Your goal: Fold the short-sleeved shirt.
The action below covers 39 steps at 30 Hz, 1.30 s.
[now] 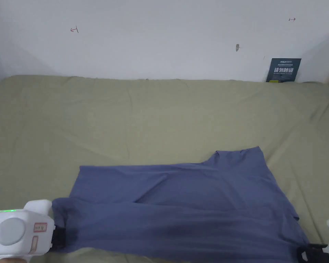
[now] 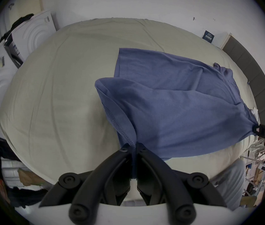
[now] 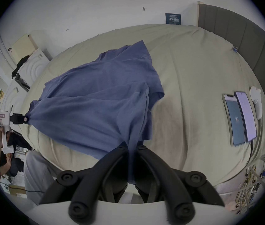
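Inspecting from left to right, the left gripper [image 1: 59, 236] sat at 8 o'clock in the head view, its jaws pressed together on the hem corner of the shirt [image 1: 187, 209]. In the left gripper view the stitched hem ran straight down into the closed jaws of that gripper [image 2: 133, 145], so the pinch was confirmed on both sides of the cloth.

The shirt itself lay across the near half of the bed [image 1: 160, 113], from 8 o'clock to 4 o'clock in the head view, blue against the olive sheet. Its far edge rested flat on the sheet; its near edge was raised and drawn taut between the two tools. That tension was judged deliberate: holding both near corners apart keeps the edge straight, so it can be carried over as one clean fold line.

The right gripper [image 1: 309, 254] was at 4 o'clock, partly cut off by the frame. In the right gripper view its jaws [image 3: 131, 145] were closed on a gathered bunch of cloth near the sleeve end, fabric trailing down between them.

Two phones [image 3: 239, 119] lay side by side on the sheet at 3 o'clock in the right gripper view, well apart from the shirt and judged no obstruction.

A fold along the length appeared to be in hand, not yet laid down.
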{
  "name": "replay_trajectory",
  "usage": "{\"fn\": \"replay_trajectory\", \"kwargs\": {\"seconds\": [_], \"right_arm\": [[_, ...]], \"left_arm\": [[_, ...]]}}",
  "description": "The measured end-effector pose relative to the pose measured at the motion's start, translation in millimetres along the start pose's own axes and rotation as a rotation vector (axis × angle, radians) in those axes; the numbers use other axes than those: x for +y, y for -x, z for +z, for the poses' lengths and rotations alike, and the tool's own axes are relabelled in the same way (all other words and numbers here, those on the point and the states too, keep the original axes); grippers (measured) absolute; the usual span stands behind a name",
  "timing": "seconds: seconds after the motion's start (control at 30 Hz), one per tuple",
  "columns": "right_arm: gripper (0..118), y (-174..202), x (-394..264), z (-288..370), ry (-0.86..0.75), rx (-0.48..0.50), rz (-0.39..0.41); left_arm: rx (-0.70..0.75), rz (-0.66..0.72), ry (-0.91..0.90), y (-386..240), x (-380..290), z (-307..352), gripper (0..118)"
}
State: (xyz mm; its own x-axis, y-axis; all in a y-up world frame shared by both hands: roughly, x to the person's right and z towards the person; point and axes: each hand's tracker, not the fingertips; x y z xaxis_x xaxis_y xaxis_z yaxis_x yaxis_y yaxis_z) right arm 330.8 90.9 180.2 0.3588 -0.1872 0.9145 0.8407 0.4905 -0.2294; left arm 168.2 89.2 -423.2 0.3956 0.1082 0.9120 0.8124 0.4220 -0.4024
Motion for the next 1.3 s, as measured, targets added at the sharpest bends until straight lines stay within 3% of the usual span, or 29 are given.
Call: {"fn": "replay_trajectory", "kwargs": {"seconds": [0.2,0.23,0.27,0.3,0.33,0.37,0.4,0.5,0.63,0.7,0.73,0.77,0.8,0.93,0.97,1.03,1.07,1.23,1.3], "right_arm": [[8,5,-27,-1,0.013,0.016,-0.016],[15,4,-26,-2,0.012,0.008,-0.030],[53,3,-24,-3,0.010,-0.018,-0.056],[91,2,-21,-2,0.019,-0.047,-0.037],[114,3,-19,-1,0.027,-0.072,0.005],[118,1,-17,0,0.020,-0.068,0.028],[118,0,-13,7,0.003,-0.102,0.025],[118,1,12,13,-0.006,-0.066,-0.009],[118,11,56,10,-0.058,-0.058,-0.047],[104,16,78,2,-0.092,-0.063,-0.049],[81,17,87,-2,-0.128,-0.078,-0.058],[30,20,98,-9,-0.123,-0.081,-0.059],[0,24,107,-18,-0.127,-0.127,-0.048],[0,19,135,-40,-0.156,-0.129,-0.047],[0,19,140,-44,-0.158,-0.130,-0.048],[0,13,146,-54,-0.150,-0.128,-0.046],[0,13,149,-58,-0.146,-0.127,-0.044],[0,11,155,-76,-0.112,-0.136,-0.009],[0,7,155,-82,-0.102,-0.135,-0.009]], "left_arm": [[-0.013,0.036,-0.002,11,-18,2,3],[-0.035,0.038,-0.011,13,-17,1,19],[-0.060,0.034,-0.012,15,-16,0,77],[-0.030,0.030,-0.015,13,-17,0,118],[-0.014,0.013,-0.006,16,-16,-3,115],[-0.030,-0.046,-0.072,20,-14,6,113],[-0.030,-0.006,-0.047,22,-6,14,113],[-0.048,0.044,-0.069,19,12,28,113],[-0.027,0.020,-0.114,7,65,26,111],[-0.027,0.015,-0.115,7,93,6,98],[-0.019,0.010,-0.129,2,105,-1,75],[-0.007,-0.007,-0.135,-3,116,-11,21],[0.042,-0.020,-0.148,-3,126,-25,0],[0.044,0.023,-0.150,3,168,-70,0],[0.041,0.032,-0.156,-5,163,-65,13],[0.069,0.021,-0.102,-6,171,-84,102],[0.072,0.017,-0.059,-6,173,-93,118],[0.089,-0.012,-0.057,-12,192,-123,111],[0.074,-0.027,0.011,-18,190,-132,97]]}}
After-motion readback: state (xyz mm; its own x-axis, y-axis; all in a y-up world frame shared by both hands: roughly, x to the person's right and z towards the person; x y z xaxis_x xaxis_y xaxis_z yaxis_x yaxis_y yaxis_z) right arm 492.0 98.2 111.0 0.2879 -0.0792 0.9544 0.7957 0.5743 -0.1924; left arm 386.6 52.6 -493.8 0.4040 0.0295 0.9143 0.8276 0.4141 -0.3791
